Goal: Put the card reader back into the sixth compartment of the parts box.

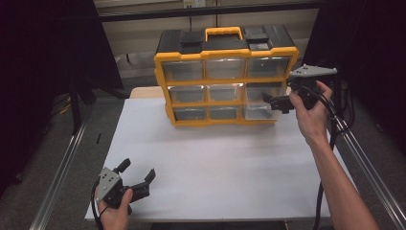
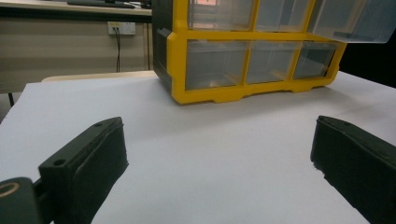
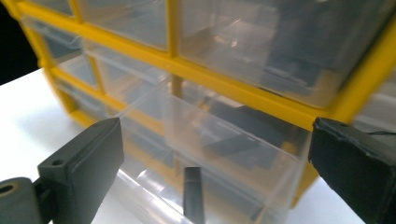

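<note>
Drawer (image 1: 258, 103) pulled out of organizer (image 1: 225, 76) — right gripper (image 1: 276, 102) nearest.
Jaws wide apart, straddling its front edge without grip; left gripper (image 1: 139, 175) spread too — idle, well away.

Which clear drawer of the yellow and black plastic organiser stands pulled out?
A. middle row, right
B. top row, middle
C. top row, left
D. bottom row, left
A: the clear plastic drawer at the right of the middle row juts forward from the yellow and black plastic organiser, just in front of the open right gripper.
</note>
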Demonstrator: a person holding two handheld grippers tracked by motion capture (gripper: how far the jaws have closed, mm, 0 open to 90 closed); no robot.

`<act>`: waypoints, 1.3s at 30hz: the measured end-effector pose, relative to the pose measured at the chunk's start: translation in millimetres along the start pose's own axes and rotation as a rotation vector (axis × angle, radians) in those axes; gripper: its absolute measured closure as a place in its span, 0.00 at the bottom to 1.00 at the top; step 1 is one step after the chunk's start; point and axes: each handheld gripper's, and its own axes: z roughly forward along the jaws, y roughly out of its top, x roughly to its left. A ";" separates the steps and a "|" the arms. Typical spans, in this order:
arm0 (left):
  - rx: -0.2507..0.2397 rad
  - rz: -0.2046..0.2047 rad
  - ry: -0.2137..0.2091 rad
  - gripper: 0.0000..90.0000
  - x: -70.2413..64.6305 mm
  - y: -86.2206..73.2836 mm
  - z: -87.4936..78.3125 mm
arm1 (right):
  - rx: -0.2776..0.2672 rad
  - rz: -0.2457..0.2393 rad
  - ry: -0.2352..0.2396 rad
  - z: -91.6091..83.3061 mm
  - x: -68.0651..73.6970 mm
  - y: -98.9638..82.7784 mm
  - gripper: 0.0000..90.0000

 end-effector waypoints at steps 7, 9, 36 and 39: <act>0.004 0.005 0.000 0.04 -0.6 -0.1 0.3 | -0.068 0.026 -0.043 -11.0 4.4 -19.2 0.03; 0.007 0.010 0.000 0.04 -0.3 0.0 0.1 | -0.082 0.029 -0.041 -13.6 5.6 -22.8 0.03; -0.007 0.009 0.012 0.05 -0.2 1.1 -2.3 | -0.184 0.029 -0.118 -24.5 33.8 -82.0 0.02; -0.008 0.008 0.012 0.05 -0.3 1.2 -3.0 | -0.184 0.027 -0.116 -27.1 36.5 -89.1 0.02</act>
